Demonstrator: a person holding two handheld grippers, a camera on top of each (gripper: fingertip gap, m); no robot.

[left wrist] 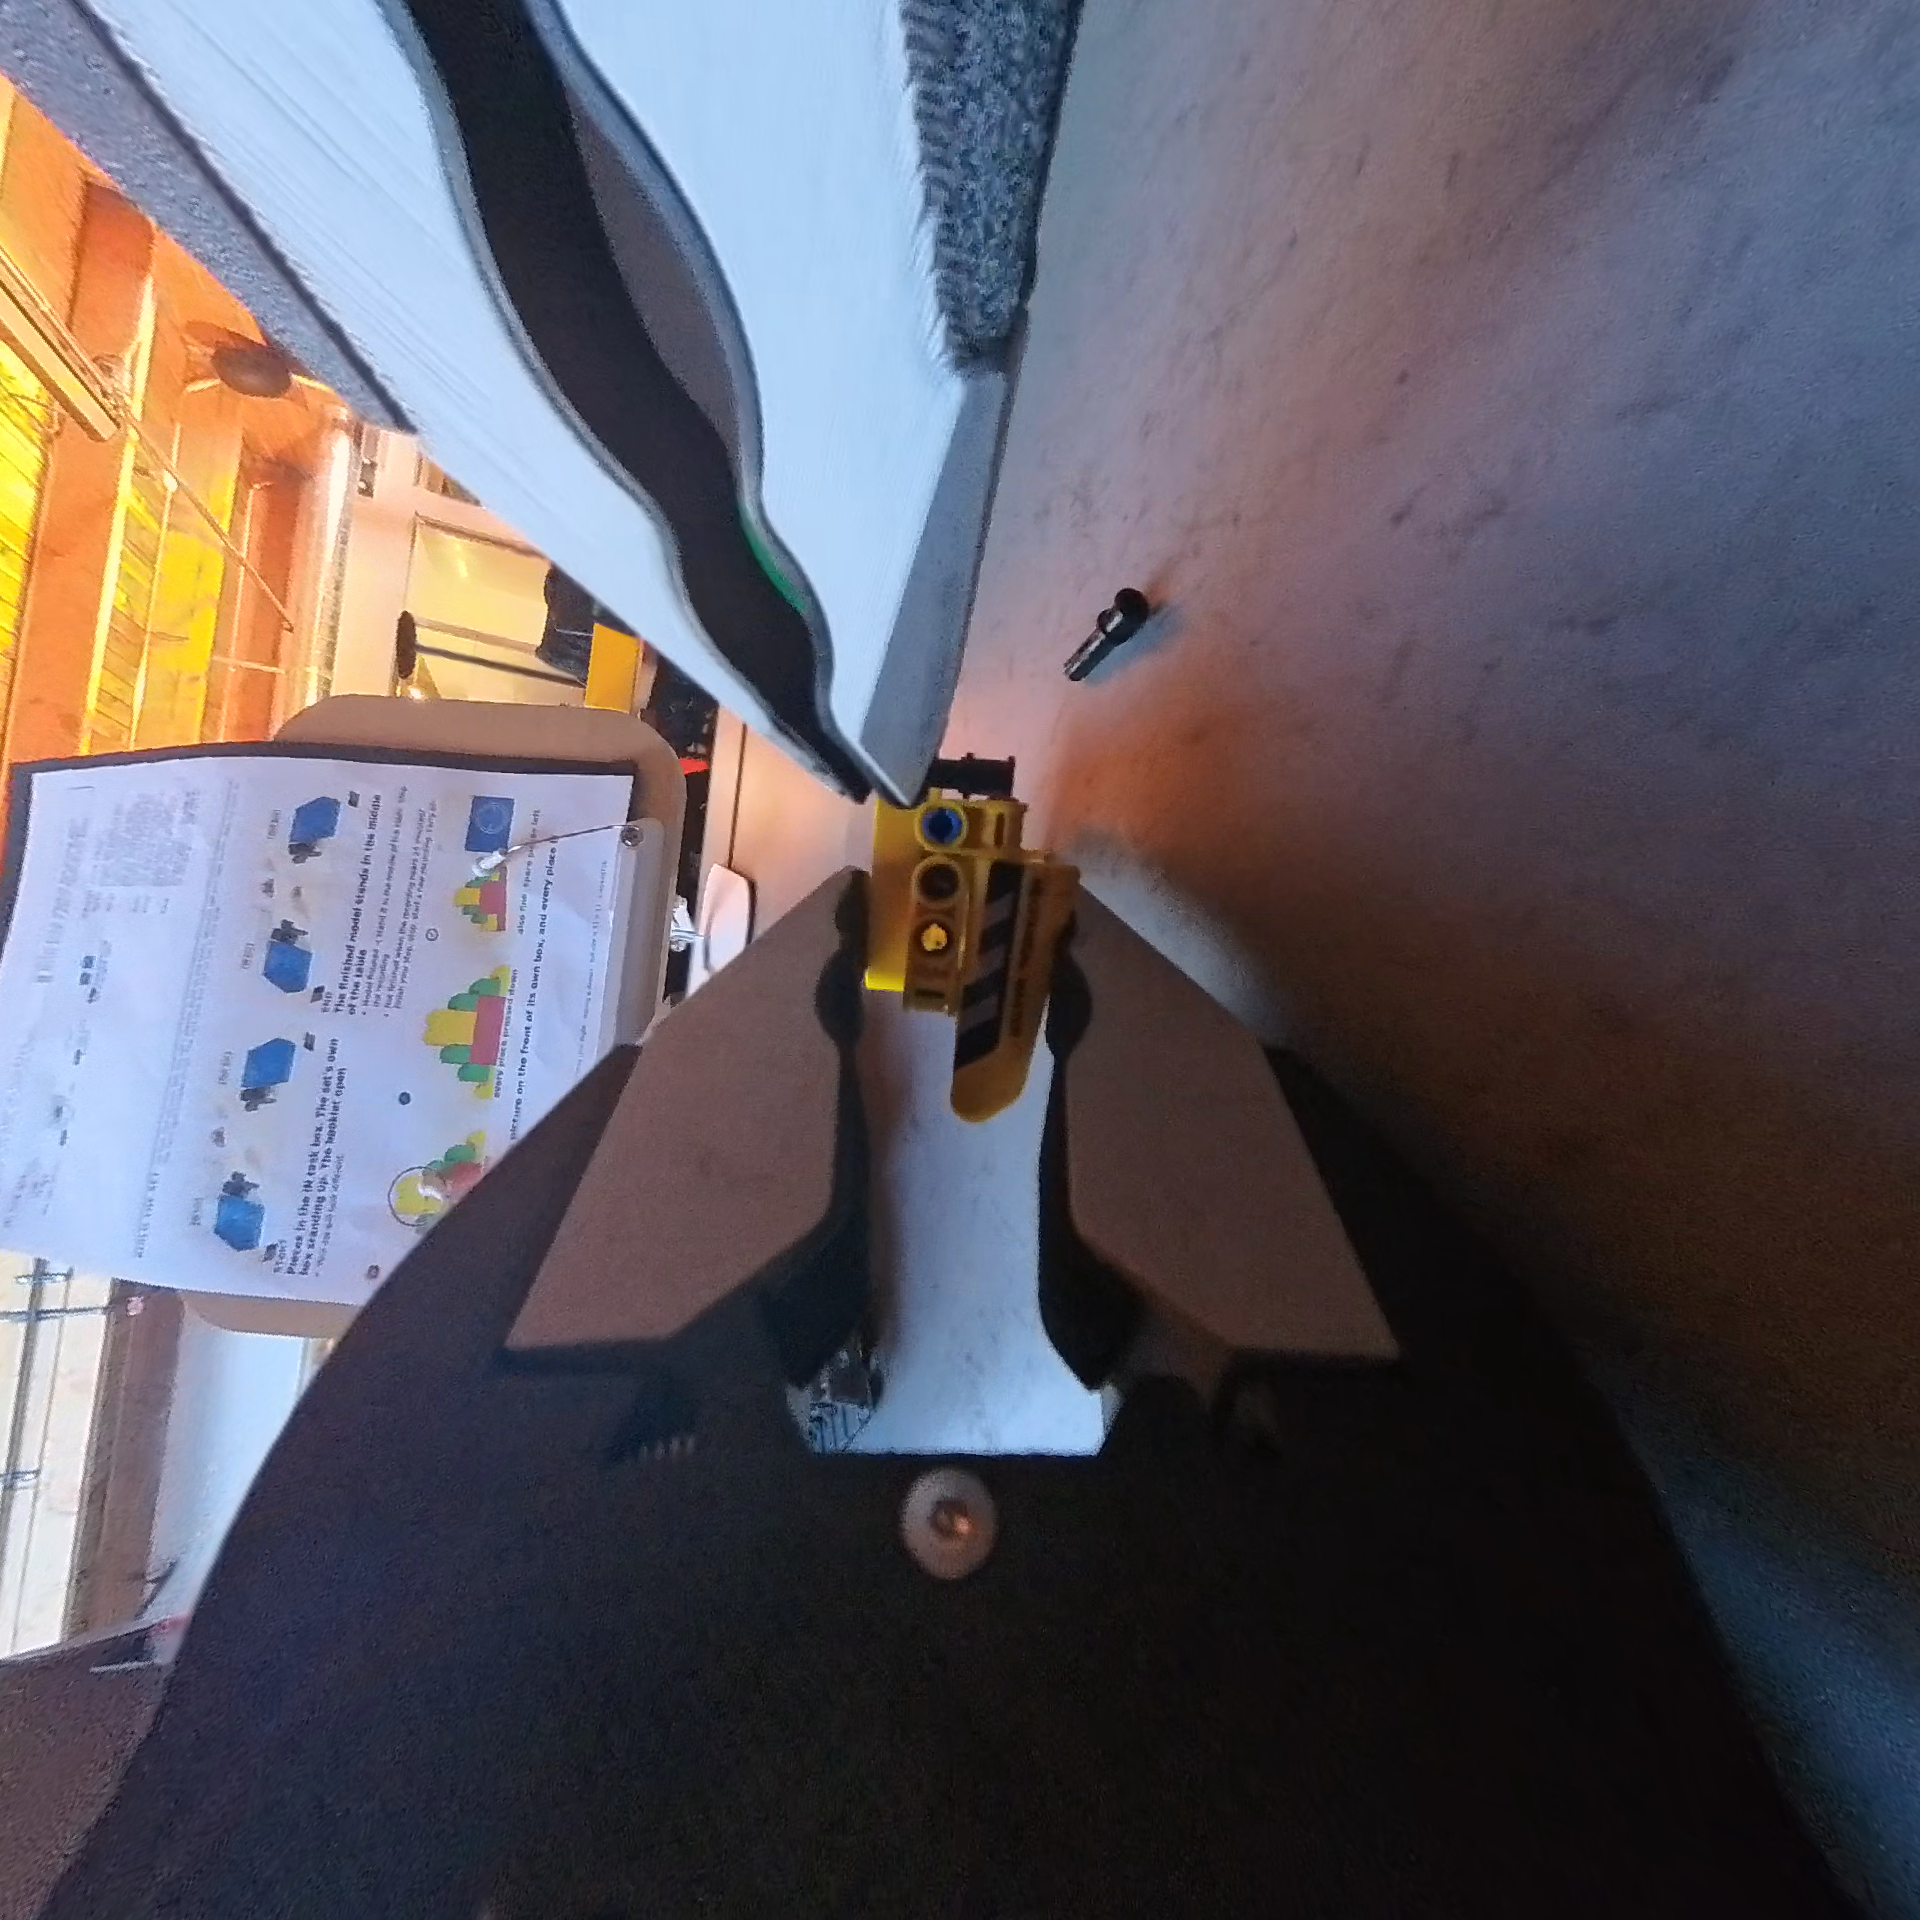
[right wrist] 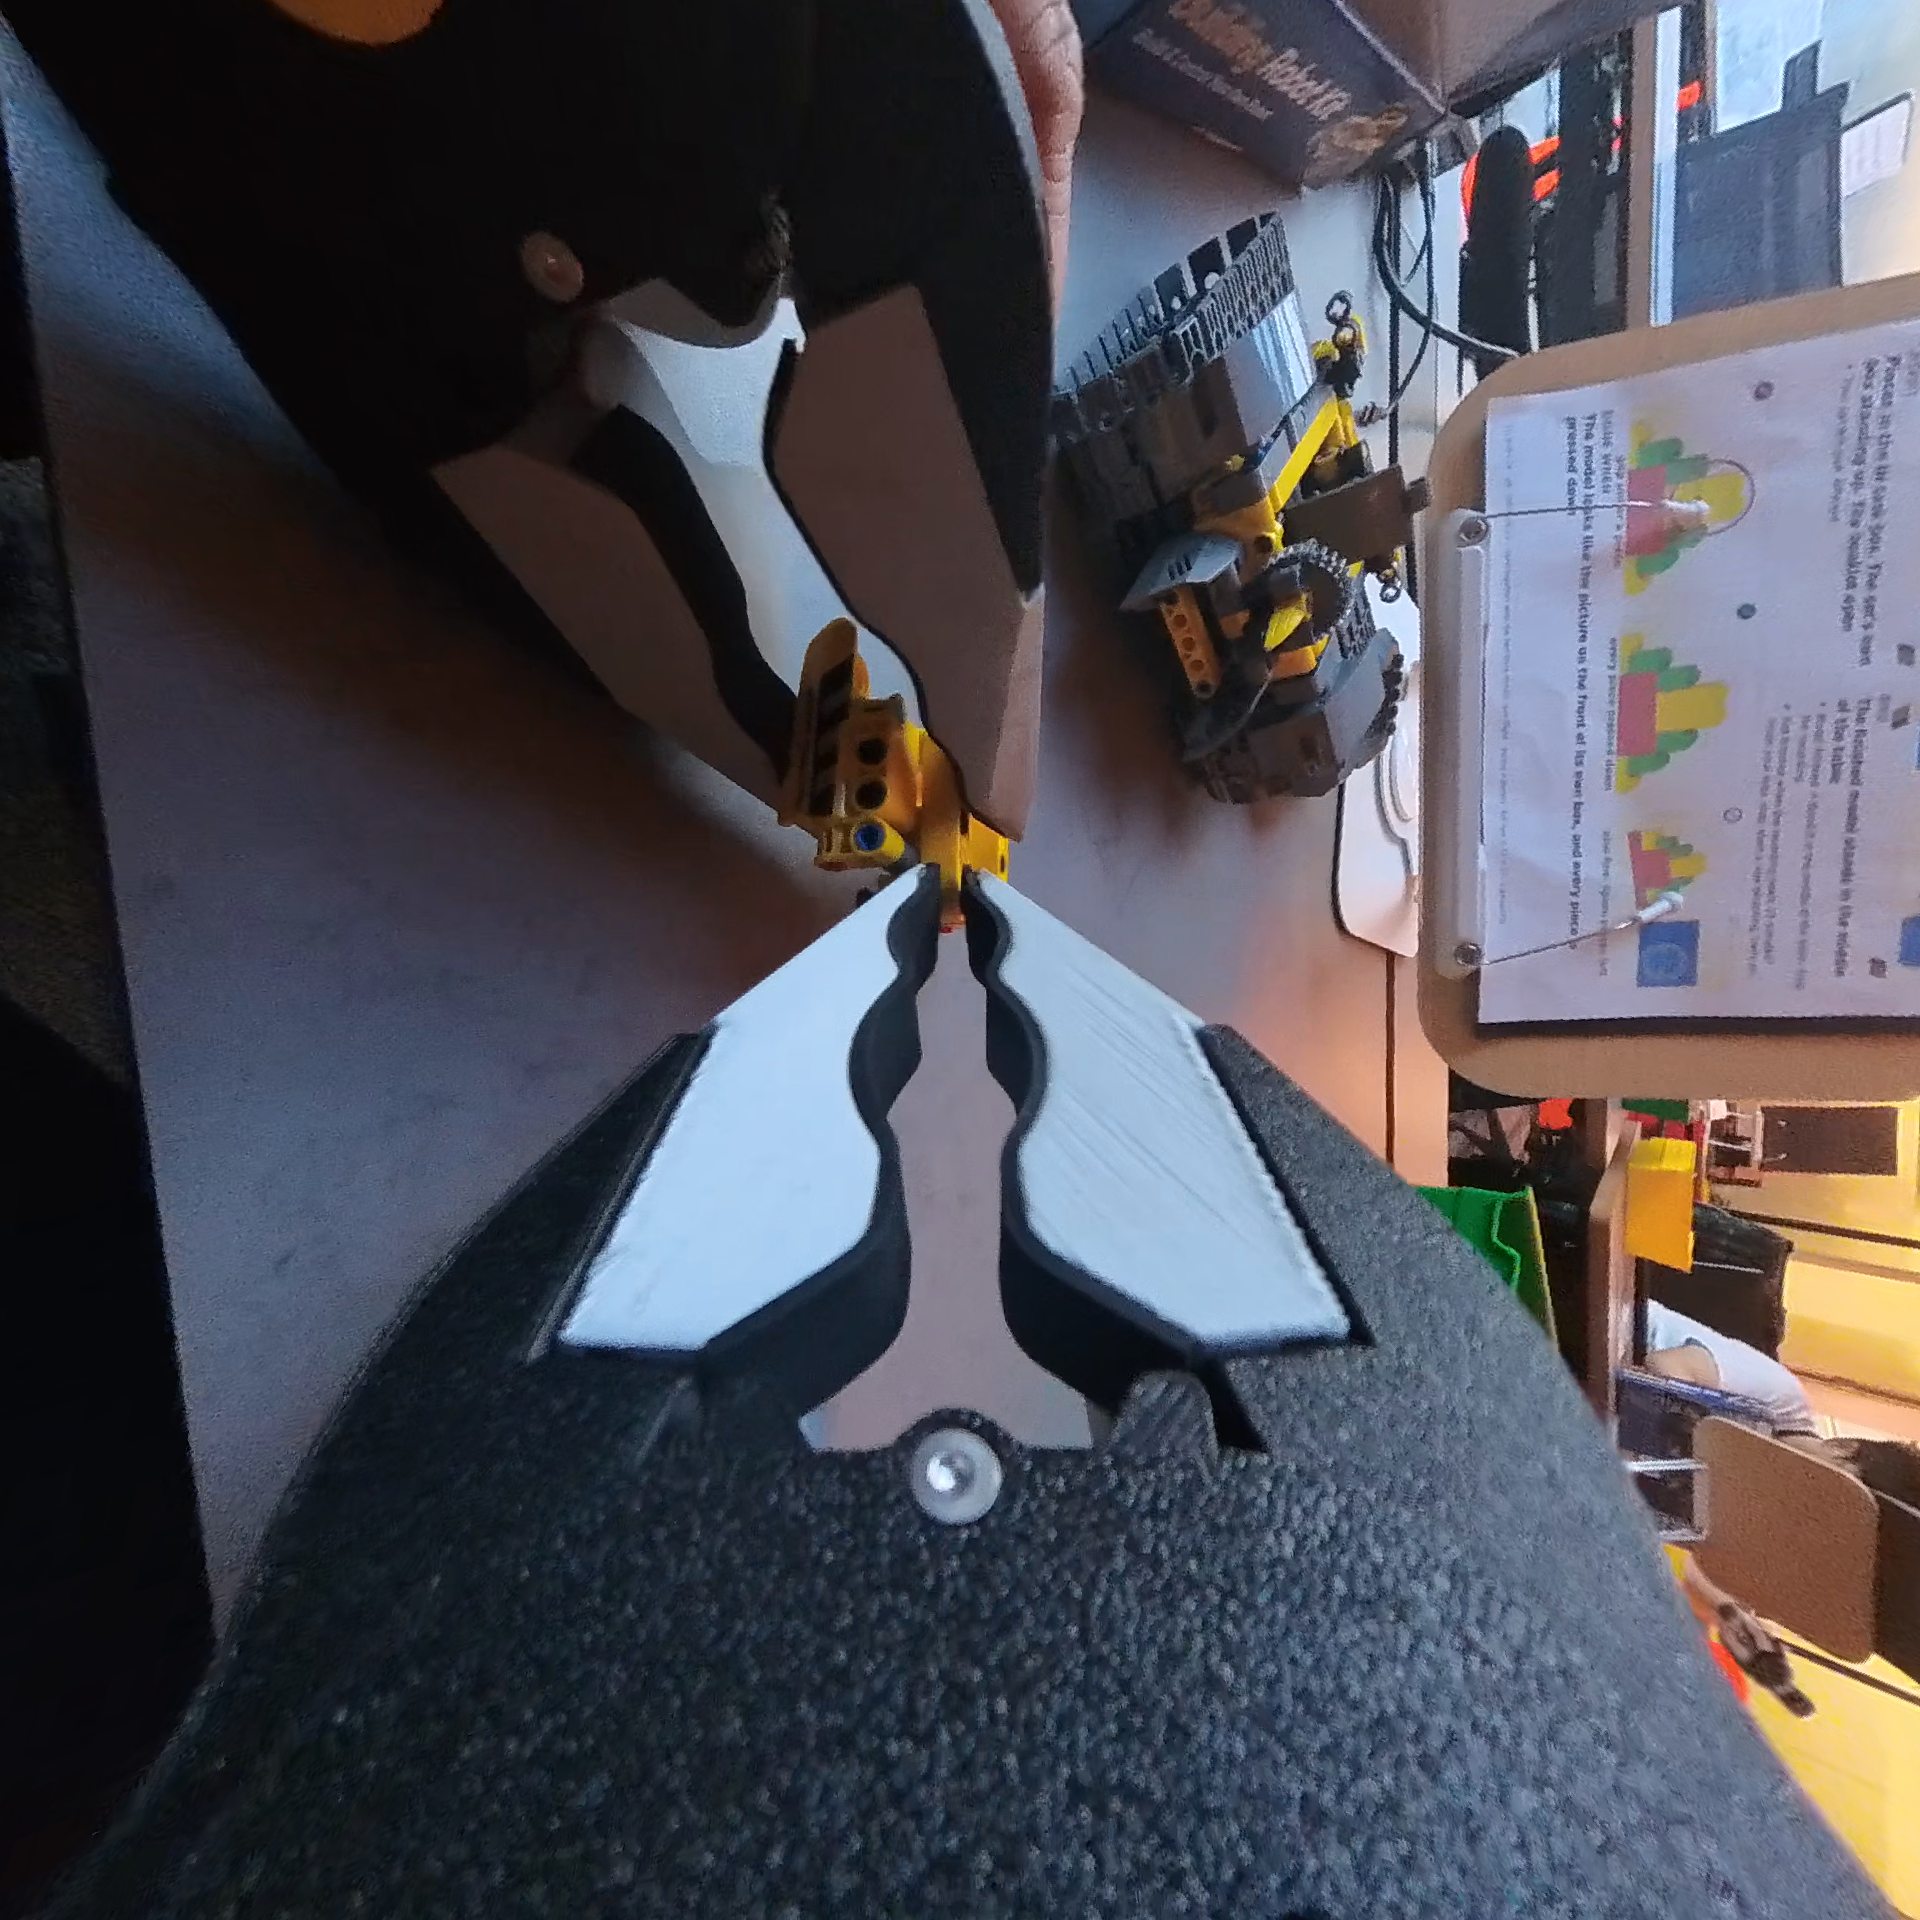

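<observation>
My left gripper (left wrist: 961, 925), with tan pads, is shut on a small yellow brick assembly (left wrist: 966, 935) with a black-and-grey striped curved panel and a blue pin. It holds the assembly just above the grey table (left wrist: 1455, 520). My right gripper (right wrist: 943, 883), with white fingers (right wrist: 1132, 1164), meets it from the opposite side. Its tips are shut on the far end of the same yellow assembly (right wrist: 883, 779). The white fingers also show at the top of the left wrist view (left wrist: 727, 364). The left gripper also shows in the right wrist view (right wrist: 883, 582).
A loose black pin (left wrist: 1107, 629) lies on the table beyond the assembly. A partly built grey, black and yellow tracked vehicle model (right wrist: 1257, 520) stands to the right. An instruction sheet on a board (right wrist: 1683, 675) stands behind it. Cables and a dark box (right wrist: 1278, 83) lie farther back.
</observation>
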